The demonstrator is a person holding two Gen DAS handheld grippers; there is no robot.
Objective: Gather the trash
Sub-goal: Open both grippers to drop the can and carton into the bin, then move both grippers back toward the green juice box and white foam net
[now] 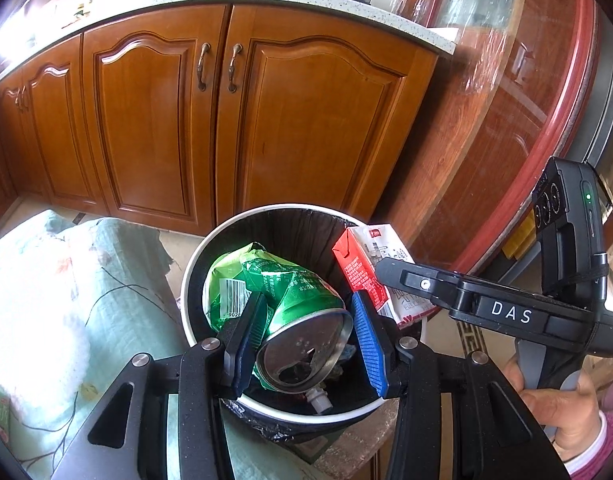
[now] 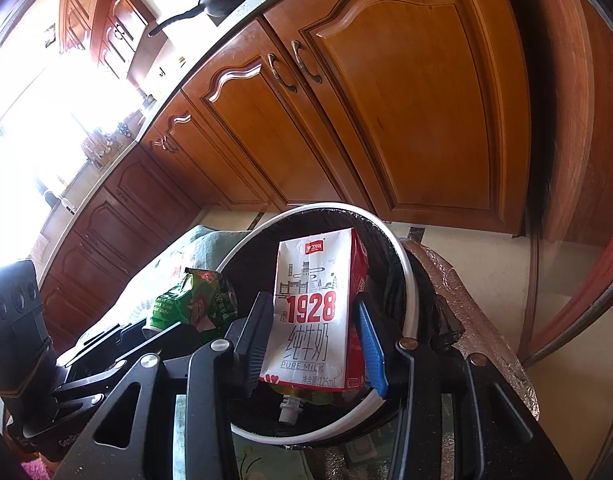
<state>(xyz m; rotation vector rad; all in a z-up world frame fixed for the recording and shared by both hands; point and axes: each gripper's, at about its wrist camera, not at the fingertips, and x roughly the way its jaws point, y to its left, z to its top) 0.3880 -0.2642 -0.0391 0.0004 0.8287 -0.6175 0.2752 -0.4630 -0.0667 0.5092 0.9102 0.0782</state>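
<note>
Left gripper (image 1: 306,336) clamped on a crushed green can (image 1: 302,320), blue pads pressed to its sides, open end toward the camera, held over the mouth of the white-rimmed trash bin (image 1: 188,280). Right gripper (image 2: 314,340) clamped on a red-and-white milk carton (image 2: 312,312), upright between the pads, likewise over the bin (image 2: 410,280).

Left wrist view only: barcode on the crumpled green wrapper (image 1: 234,280) behind the can, the right gripper's body marked "DAS" seen from the side, and the hand (image 1: 562,408) with a pink sleeve gripping it. Right wrist view only: carton front printed "1928" and "PURE MILK", plus foil-wrapped surface (image 2: 474,312) beside the bin.

Shown in both: black liner inside the bin, a small white spout (image 1: 320,400) near its lower rim, wooden cabinet doors (image 1: 158,120) behind.

Bin contents below the held items largely hidden. Left gripper's tips hidden in the right wrist view, only the green can (image 2: 194,300) showing. Window area washed out by glare.
</note>
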